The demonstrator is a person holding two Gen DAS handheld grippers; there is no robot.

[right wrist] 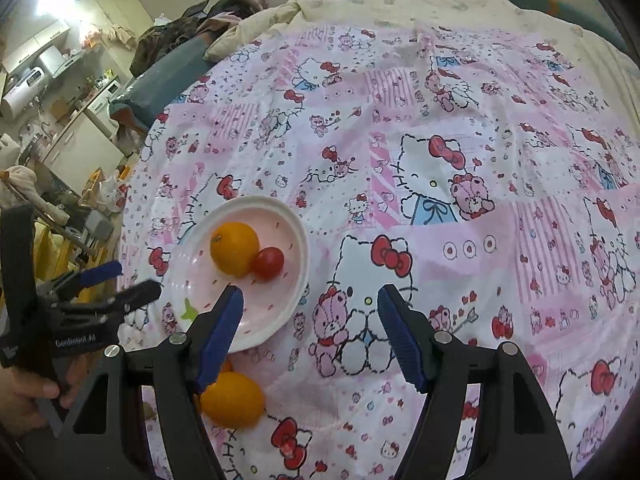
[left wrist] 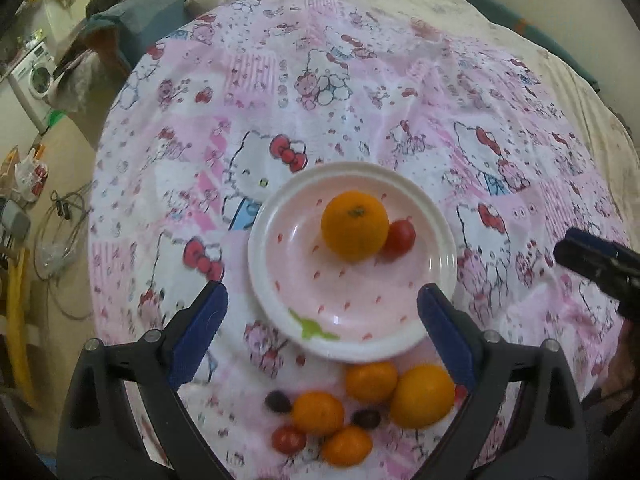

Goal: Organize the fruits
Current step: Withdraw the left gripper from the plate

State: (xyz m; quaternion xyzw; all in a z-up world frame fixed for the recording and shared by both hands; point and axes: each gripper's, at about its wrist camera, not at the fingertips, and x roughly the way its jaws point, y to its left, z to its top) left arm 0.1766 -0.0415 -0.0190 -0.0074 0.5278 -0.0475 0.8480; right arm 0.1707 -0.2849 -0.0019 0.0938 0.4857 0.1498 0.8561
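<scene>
While both grippers hang over a bed spread w/ a pink cartoon-cat sheet (left wrist: 360,92), neither one has anything between its fingers. Left gripper (left wrist: 322,320) points steeply down, jaws spread wide & released, blue pads either side of the near rim of a white plate (left wrist: 276,208). On the plate: 1 orange (left wrist: 355,226) w/ stem end up, & 1 small red tomato (left wrist: 401,237) touching its right side.

Just below the plate, on the sheet, sits a loose cluster of fruit betw. the left gripper's arms: a big orange (left wrist: 422,396) at right, touching a smaller orange (left wrist: 371,381) beside it, two more small oranges lower down, a red tomato (left wrist: 289,439) at lower left, & two dark purple fruits (left wrist: 278,402), prob. grapes, too blurred to be sure.

Right gripper (right wrist: 310,330) is also released, jaws apart w/ nothing in the gap; only the sheet's cat print shows between them. Its left pad overlaps the plate's near edge in the right wrist view; can't tell if it touches. From the left wrist view, one tip of it pokes in at far right, well apart from the plate.

In the right wrist view, the left gripper shows at far left, gripped by a hand (right wrist: 24,396). Cluttered room at the left edge in both views.
</scene>
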